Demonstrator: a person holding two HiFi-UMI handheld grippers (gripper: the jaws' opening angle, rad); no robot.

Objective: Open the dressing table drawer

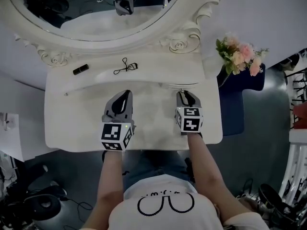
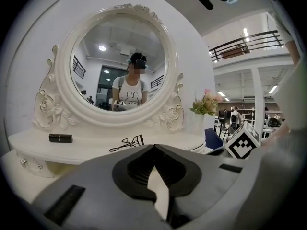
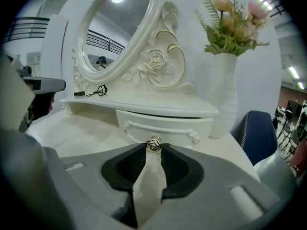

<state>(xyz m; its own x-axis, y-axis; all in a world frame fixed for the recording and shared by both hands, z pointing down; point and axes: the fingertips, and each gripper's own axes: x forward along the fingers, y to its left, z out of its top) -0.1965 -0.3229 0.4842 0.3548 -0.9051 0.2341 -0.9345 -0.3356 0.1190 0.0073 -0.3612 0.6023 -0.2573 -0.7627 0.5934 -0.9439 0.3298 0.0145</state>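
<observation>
The white dressing table [image 1: 72, 123] carries a raised shelf with a small drawer [image 3: 163, 127] under its right end. The drawer front has a round metal rose knob [image 3: 154, 143]. My right gripper [image 3: 154, 147] has its two fingertips pressed on either side of that knob; the head view shows this gripper [image 1: 183, 93] reaching to the shelf's front edge. My left gripper [image 1: 126, 95] hovers over the tabletop to the left, its tips [image 2: 153, 146] meeting with nothing between them. The drawer sits flush and closed.
A large oval mirror [image 1: 96, 13] stands at the back. An eyelash curler [image 1: 125, 67] and a dark lipstick tube [image 1: 80, 69] lie on the shelf. A white vase of flowers [image 3: 225, 90] stands right of the drawer, with a blue chair [image 1: 240, 99] beyond the table's right edge.
</observation>
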